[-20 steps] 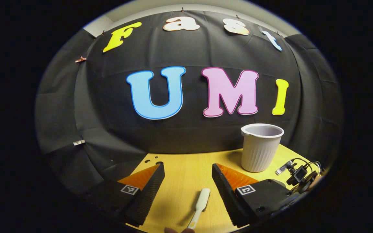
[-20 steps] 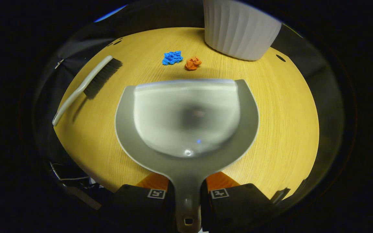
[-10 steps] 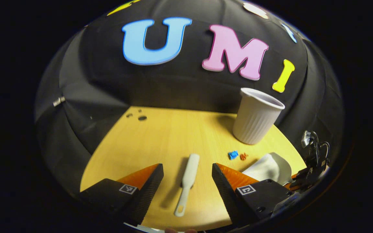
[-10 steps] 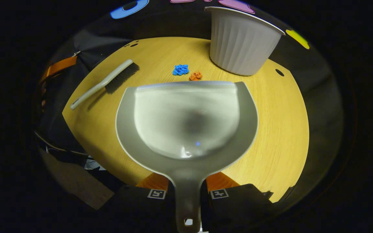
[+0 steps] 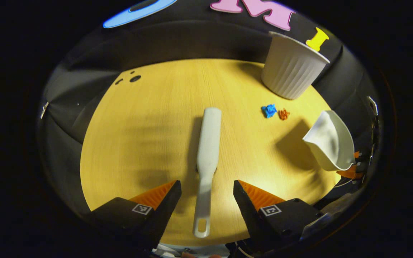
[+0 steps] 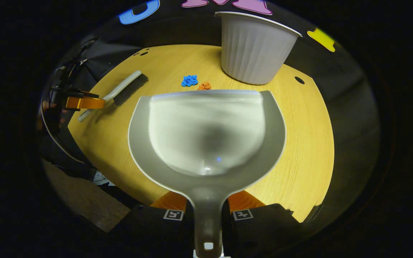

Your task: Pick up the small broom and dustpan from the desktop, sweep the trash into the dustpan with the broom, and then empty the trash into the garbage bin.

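Observation:
The pale small broom (image 5: 208,143) lies flat on the wooden table (image 5: 138,125), handle toward me. My left gripper (image 5: 206,191) hovers open over it, the handle lying between the spread fingers without touching them. In the right gripper view the grey dustpan (image 6: 206,132) is out front, and my right gripper (image 6: 207,206) is shut on its handle. The pan (image 5: 330,143) hangs tilted above the table at the right of the left gripper view. Blue trash (image 6: 189,80) and orange trash (image 6: 204,86) lie just beyond the pan's lip. The broom (image 6: 120,91) sits at the left, with the left gripper (image 6: 81,103) over its handle.
A ribbed white garbage bin (image 5: 292,68) (image 6: 253,50) stands upright at the back right of the table, behind the two scraps (image 5: 269,110) (image 5: 283,114). Small holes mark the tabletop's far left. The table's front edge runs close below both grippers.
My left gripper has tipped down and come in over the broom, so the handle now lies between its open fingers. The right gripper keeps hold of the dustpan, shifted slightly.

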`<state>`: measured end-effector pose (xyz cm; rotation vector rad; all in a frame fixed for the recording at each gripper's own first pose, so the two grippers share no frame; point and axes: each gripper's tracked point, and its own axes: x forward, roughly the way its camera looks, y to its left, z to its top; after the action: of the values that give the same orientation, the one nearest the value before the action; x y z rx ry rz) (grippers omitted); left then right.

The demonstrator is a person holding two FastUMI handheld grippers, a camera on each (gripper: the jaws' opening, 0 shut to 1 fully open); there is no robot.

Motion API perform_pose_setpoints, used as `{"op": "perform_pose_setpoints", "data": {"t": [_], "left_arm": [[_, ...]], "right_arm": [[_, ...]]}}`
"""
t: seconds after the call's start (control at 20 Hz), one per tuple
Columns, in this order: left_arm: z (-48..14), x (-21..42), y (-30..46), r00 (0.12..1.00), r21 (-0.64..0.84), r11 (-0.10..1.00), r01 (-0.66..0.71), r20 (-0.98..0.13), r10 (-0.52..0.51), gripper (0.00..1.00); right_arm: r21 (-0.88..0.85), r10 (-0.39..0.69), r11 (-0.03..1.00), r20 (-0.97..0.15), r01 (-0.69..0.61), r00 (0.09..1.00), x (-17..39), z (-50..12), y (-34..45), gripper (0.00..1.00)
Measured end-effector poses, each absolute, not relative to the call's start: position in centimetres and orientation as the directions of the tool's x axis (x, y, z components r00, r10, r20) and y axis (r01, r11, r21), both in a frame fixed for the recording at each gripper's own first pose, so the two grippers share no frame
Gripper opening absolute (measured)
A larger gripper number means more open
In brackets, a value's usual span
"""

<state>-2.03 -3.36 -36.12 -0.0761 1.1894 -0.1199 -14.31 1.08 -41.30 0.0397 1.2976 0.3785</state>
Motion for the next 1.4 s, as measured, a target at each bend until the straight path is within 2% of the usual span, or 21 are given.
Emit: {"op": "perform_pose_setpoints", "data": {"t": [0.15, 0.35, 0.4, 0.5, 0.55, 0.6, 0.7, 0.75, 0.8, 0.85, 0.9, 1.05, 1.15, 1.25, 1.3, 1.4], "left_arm": [[-37.7, -1.8, -3.7, 0.309, -0.102, 0.992, 0.079, -0.943, -0.121, 0.93], [-39.4, -1.8, -4.2, 0.243, -0.090, 0.992, 0.089, -0.964, -0.110, 0.89], [-39.8, -1.9, -4.3, 0.230, -0.092, 0.992, 0.081, -0.967, -0.108, 0.84], [-40.4, -1.8, -4.3, 0.211, -0.092, 0.993, 0.072, -0.972, -0.105, 0.76], [-40.7, -1.7, -4.2, 0.204, -0.086, 0.993, 0.075, -0.974, -0.100, 0.69], [-40.9, -1.8, -4.1, 0.192, -0.076, 0.994, 0.080, -0.977, -0.091, 0.66], [-41.0, -1.2, -4.1, 0.202, -0.072, 0.993, 0.095, -0.975, -0.091, 0.59], [-41.0, -1.0, -4.3, 0.199, -0.069, 0.993, 0.100, -0.976, -0.088, 0.47], [-41.0, -0.7, -4.2, 0.202, -0.060, 0.993, 0.100, -0.976, -0.079, 0.42], [-41.0, -0.5, -4.2, 0.199, -0.044, 0.993, 0.110, -0.978, -0.066, 0.29], [-41.0, -0.1, -3.9, 0.210, -0.018, 0.992, 0.121, -0.977, -0.043, 0.28], [-39.8, 3.0, -4.9, 0.280, -0.010, 0.983, 0.184, -0.958, -0.062, 0.27], [-39.3, 5.1, -6.5, 0.289, -0.025, 0.975, 0.220, -0.953, -0.089, 0.24], [-38.7, 7.4, -8.0, 0.302, -0.026, 0.962, 0.270, -0.947, -0.110, 0.25], [-38.5, 8.3, -8.8, 0.309, -0.016, 0.954, 0.300, -0.944, -0.114, 0.25], [-38.3, 9.8, -10.2, 0.306, -0.003, 0.934, 0.357, -0.944, -0.121, 0.25]], "right_arm": [[0.242, 0.294, 0.940, -0.932, -0.240, 0.213, -14.5, -41.4, 0.9, 0.38], [0.244, 0.291, 0.944, -0.932, -0.221, 0.214, -14.4, -41.2, 0.4, 0.35], [0.244, 0.290, 0.946, -0.932, -0.215, 0.216, -14.3, -41.2, 0.3, 0.38], [0.246, 0.288, 0.948, -0.933, -0.202, 0.217, -14.3, -41.2, 0.1, 0.38], [0.246, 0.288, 0.949, -0.933, -0.199, 0.216, -14.3, -41.2, 0.0, 0.35], [0.247, 0.288, 0.948, -0.933, -0.200, 0.215, -14.3, -41.2, -0.2, 0.38], [0.243, 0.288, 0.946, -0.934, -0.216, 0.211, -14.1, -41.1, -0.3, 0.36], [0.240, 0.288, 0.943, -0.935, -0.231, 0.207, -14.1, -41.0, -0.4, 0.35], [0.238, 0.290, 0.939, -0.936, -0.247, 0.201, -14.1, -41.0, -0.5, 0.31], [0.242, 0.297, 0.933, -0.936, -0.266, 0.187, -14.0, -41.0, -0.4, 0.31], [0.249, 0.303, 0.926, -0.939, -0.285, 0.164, -14.0, -41.1, -0.4, 0.35], [0.236, 0.283, 0.905, -0.955, -0.353, 0.089, -14.0, -41.5, -0.8, 0.34], [0.225, 0.264, 0.893, -0.963, -0.389, 0.051, -13.7, -42.2, -1.0, 0.34], [0.231, 0.259, 0.884, -0.966, -0.407, 0.013, -13.7, -42.5, -0.9, 0.35], [0.237, 0.259, 0.879, -0.966, -0.413, -0.003, -13.6, -42.8, -0.7, 0.31], [0.245, 0.255, 0.872, -0.966, -0.423, -0.033, -13.8, -43.3, -0.6, 0.35]]}}
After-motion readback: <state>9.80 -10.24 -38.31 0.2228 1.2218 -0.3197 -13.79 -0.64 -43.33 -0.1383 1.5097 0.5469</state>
